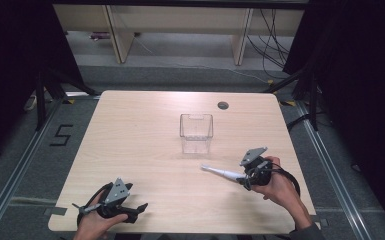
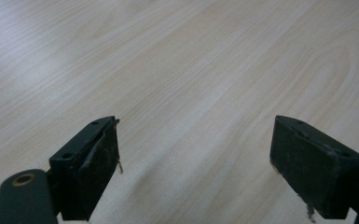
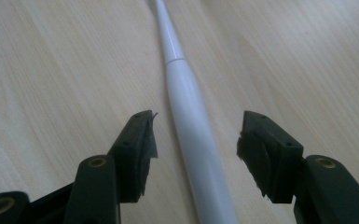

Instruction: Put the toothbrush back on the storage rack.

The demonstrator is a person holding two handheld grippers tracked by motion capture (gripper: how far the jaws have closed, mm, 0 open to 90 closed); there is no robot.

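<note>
"While my right gripper [image 3: 193, 144] straddles the white toothbrush [image 3: 189, 121], its jaws stand apart, gripping nothing."

"Where does it lie?"

"Flat on the table [image 1: 140, 150], at four o'clock from the clear box [image 1: 196, 133]. I judge it light, stiff and slippery; I'd clamp the thick handle. My left gripper [image 2: 193, 163] gapes empty."

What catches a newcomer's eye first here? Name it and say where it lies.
The white wand stands out first: it lies flat on the table between the open jaws of the right tool, which do not touch it. Next comes the clear box, upright and apparently empty near the table's middle, just beyond the wand's thin tip. The left tool rests at the near left edge, jaws wide with nothing between them.
</note>
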